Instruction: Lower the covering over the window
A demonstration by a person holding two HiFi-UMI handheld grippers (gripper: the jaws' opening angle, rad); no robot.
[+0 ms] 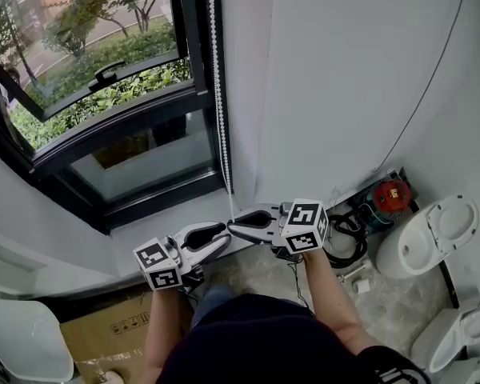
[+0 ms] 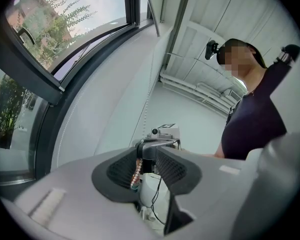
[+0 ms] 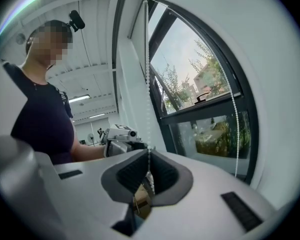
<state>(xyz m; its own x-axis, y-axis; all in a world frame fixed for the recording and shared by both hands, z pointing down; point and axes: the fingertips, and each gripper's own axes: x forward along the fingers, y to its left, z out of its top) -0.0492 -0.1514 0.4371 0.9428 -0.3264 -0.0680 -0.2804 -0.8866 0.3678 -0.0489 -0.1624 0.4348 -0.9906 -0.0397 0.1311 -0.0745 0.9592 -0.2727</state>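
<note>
A box lies at lower left, below the window, whose panes show uncovered at upper left. The chain hangs down the window's right edge to the frame's middle. There the left hand-held gripper has its jaws partly apart, with the chain between them, lying against one pad and not pinched. Tip to tip with it, the right hand-held gripper has its jaws closed on the chain, which runs straight up from them. A toilet stands at right.
</note>
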